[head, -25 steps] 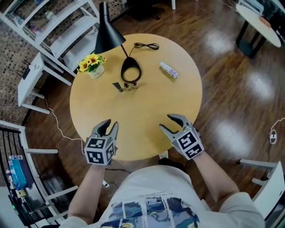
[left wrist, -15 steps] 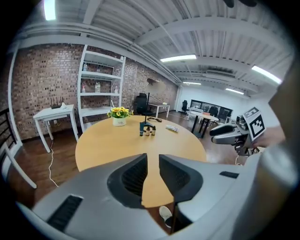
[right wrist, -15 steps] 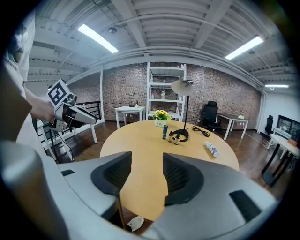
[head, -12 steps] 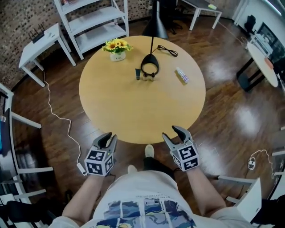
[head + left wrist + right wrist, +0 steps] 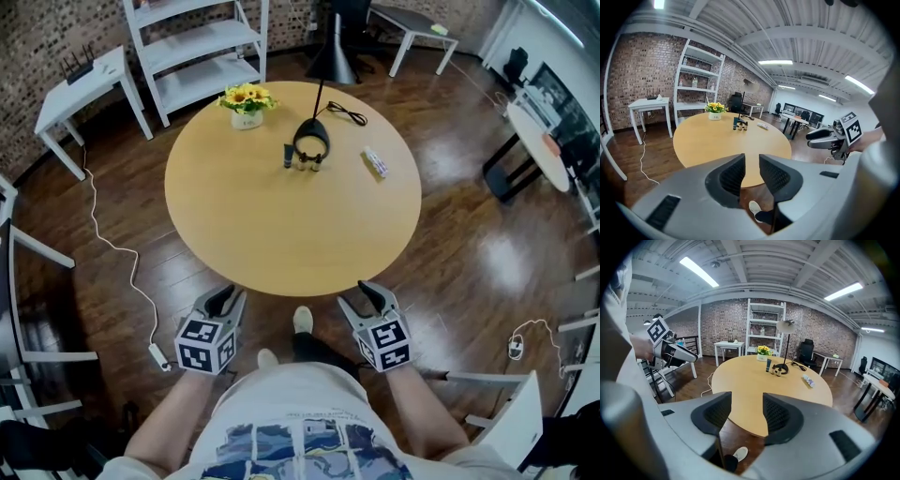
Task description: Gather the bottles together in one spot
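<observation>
Room: brown wooden floor under a round, light wooden tabletop (image 5: 281, 225), with a brick wall and a white metal shelf unit (image 5: 197, 42) beyond it.
Head view, bottles: a dark upright tube bottle (image 5: 288, 157) and two small amber glass bottles (image 5: 303, 166) stand close together beside the ring base of a black desk lamp (image 5: 312, 142). A white plastic bottle (image 5: 376, 163) lies on its side, apart to their right.
Head view, far edge: yellow flowers in a white pot (image 5: 247, 100) sit near the rim.
Head view, my tools: I hold the left hand-held gripper (image 5: 231, 298) and the right hand-held gripper (image 5: 353, 294) off the near rim of the tabletop, over the floor, well apart from every bottle.
Left gripper view: the left hand-held gripper is released. Its jaws have just been closing to a narrow gap, with nothing between them. The bottles show small, far across the tabletop.
Right gripper view: the right hand-held gripper is released. Its jaws have just been opening and stand wide apart, with nothing between them. The white plastic bottle lies right of the three standing ones.
</observation>
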### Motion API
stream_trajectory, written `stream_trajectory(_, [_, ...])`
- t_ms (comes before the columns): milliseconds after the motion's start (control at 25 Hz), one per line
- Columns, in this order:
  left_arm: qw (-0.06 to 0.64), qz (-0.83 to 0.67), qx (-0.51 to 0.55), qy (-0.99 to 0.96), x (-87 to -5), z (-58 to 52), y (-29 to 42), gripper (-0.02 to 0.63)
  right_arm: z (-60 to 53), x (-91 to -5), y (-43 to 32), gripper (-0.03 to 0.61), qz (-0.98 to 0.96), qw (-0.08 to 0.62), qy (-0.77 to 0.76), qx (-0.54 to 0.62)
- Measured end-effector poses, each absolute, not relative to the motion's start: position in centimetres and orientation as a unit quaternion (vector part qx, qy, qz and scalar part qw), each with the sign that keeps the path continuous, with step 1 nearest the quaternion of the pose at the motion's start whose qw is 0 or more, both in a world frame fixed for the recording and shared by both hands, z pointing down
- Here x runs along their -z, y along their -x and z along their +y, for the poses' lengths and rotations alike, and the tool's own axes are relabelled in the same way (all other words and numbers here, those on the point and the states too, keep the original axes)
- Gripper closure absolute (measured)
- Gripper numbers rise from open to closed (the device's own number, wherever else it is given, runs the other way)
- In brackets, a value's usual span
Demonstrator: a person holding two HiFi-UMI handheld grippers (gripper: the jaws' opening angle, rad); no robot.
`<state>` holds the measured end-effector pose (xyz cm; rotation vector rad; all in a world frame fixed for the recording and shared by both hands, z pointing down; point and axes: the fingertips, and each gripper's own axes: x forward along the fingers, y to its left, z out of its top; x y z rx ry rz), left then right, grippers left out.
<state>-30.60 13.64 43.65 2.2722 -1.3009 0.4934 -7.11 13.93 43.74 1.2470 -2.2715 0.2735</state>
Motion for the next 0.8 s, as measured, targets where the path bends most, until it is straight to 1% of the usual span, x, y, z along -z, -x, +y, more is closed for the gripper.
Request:
stream_trajectory(200, [0.215, -0.463, -0.199, -0.837, -43.8, 12.0, 29.8, 0.534, 11.9, -44.4, 5.5, 0.345, -0.833, 0.270, -0.473, -0.100])
stream_trajectory(360, [0.232, -0.450, -0.200, -0.839, -44.2, 9.7, 28.5, 0.534, 8.2, -45.3, 3.5, 0.345, -0.830, 0.280, -0.472, -0.101])
stream_trajectory(600, [0.241, -0.428, -0.204, -0.847, -44.6, 4.1, 25.8, 0.534, -2.0, -46.9, -0.9, 0.345, -0.825, 0.298, -0.471, -0.097])
stream_trajectory(800, [0.262, -0.439, -0.202, -0.836, -45.2, -1.2, 22.8, 0.534, -12.1, -49.1, -6.4, 0.345, -0.815, 0.321, -0.475, -0.086])
